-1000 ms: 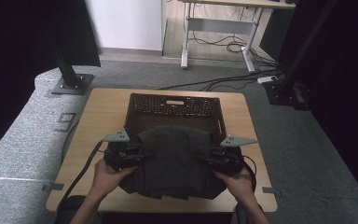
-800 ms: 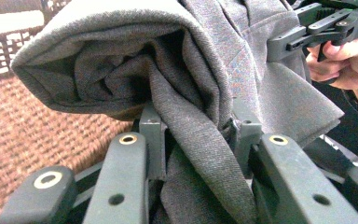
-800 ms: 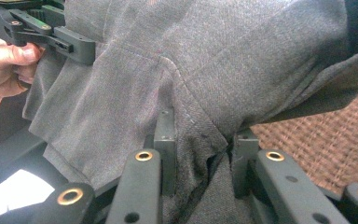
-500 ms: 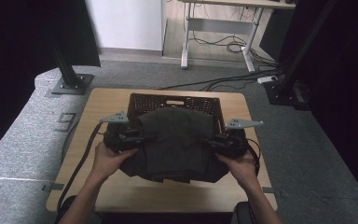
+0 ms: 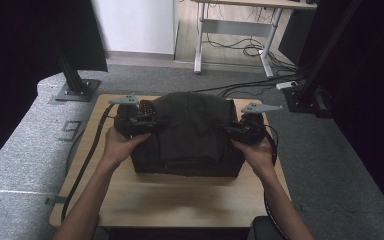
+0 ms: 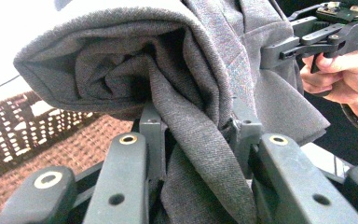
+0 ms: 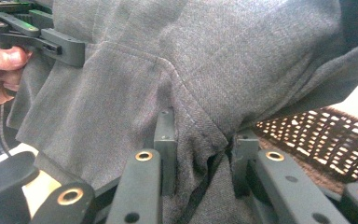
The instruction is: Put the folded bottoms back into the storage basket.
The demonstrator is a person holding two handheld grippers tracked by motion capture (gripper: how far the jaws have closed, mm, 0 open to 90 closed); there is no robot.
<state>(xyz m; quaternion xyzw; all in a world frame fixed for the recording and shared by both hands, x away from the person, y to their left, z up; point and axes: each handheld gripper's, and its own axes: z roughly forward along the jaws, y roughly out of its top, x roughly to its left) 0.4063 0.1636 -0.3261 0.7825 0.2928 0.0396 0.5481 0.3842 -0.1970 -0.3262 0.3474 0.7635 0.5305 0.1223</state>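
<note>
A: Where's the garment?

B: Dark grey garment (image 5: 190, 125) is held up over the brown woven basket (image 5: 147, 107) on the wooden surface (image 5: 180, 200). Left gripper (image 5: 147, 124) and right gripper (image 5: 230, 129) each have jaws closed on a bunched fold at opposite sides.

A: Handling?

B: Soft, limp, probably light. It'll sag between grips, so pinch thick seams or folds, not a single layer.
</note>
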